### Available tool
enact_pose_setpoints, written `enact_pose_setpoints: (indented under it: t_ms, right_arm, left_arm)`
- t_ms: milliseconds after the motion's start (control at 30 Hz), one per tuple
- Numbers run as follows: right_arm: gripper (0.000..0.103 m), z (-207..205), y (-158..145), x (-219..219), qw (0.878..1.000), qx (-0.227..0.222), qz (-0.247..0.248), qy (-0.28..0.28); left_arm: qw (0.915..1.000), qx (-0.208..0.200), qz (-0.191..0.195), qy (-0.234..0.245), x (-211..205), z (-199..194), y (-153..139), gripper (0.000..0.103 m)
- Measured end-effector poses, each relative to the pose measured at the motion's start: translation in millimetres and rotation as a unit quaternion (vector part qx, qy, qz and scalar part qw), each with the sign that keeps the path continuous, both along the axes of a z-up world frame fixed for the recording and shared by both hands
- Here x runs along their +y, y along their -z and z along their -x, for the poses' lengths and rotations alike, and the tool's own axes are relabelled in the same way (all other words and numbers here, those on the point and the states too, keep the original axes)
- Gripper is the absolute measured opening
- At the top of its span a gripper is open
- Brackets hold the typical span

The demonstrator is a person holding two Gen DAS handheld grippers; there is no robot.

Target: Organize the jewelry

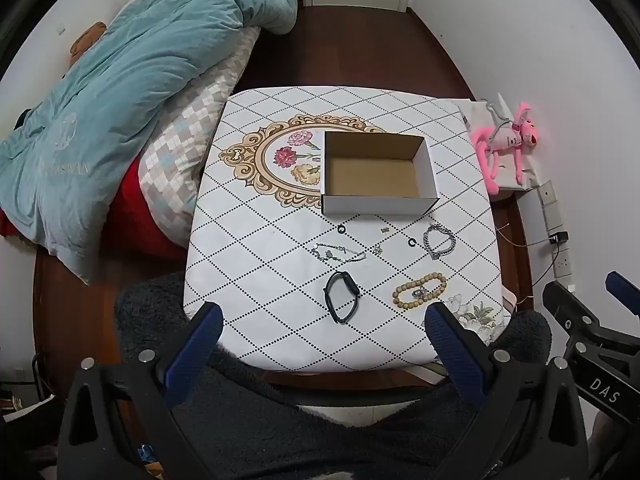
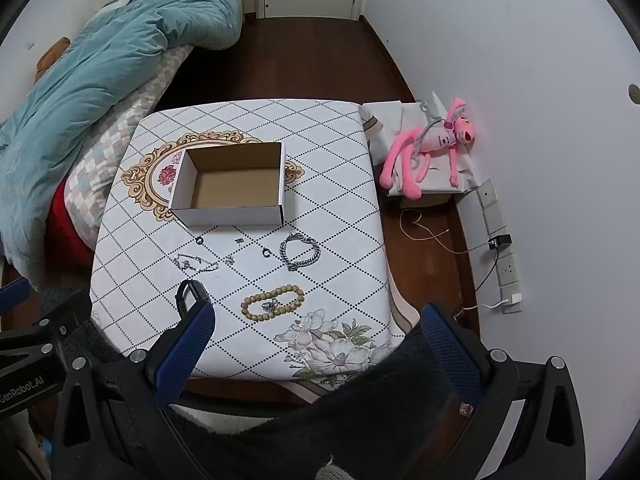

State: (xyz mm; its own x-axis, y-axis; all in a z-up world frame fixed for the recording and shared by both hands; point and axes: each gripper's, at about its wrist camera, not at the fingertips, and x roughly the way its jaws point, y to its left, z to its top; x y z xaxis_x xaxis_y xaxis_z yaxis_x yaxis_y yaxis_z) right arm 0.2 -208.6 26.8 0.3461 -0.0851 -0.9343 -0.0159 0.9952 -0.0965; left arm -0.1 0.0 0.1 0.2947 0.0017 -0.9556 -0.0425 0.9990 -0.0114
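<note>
An empty open cardboard box (image 1: 378, 174) (image 2: 232, 186) stands mid-table. In front of it lie a thin silver bracelet (image 1: 340, 253) (image 2: 196, 263), a chunky silver chain bracelet (image 1: 439, 241) (image 2: 301, 251), a wooden bead bracelet (image 1: 419, 292) (image 2: 273, 303), a black wristband (image 1: 341, 297) (image 2: 188, 294), two small black rings (image 1: 341, 228) (image 1: 412, 243) and small earrings (image 1: 378, 249). My left gripper (image 1: 324, 320) is open and empty above the near table edge. My right gripper (image 2: 318, 322) is open and empty, also at the near edge.
The table (image 1: 248, 280) has a white diamond-pattern cloth. A bed with a teal duvet (image 1: 120, 80) is to the left. A pink plush toy (image 2: 432, 148) on a box and wall sockets (image 2: 508, 268) with cables are to the right.
</note>
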Motion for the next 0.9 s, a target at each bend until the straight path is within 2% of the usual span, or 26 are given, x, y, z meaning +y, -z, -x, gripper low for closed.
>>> enact_pose_setpoints:
  t_ms: [900]
  right_arm:
    - [0.103,1,-10,0,1.000,-0.005,0.004,-0.002]
  left_arm:
    - [1.0000,-0.004,0.003,0.002,-5,2,-8,0.103]
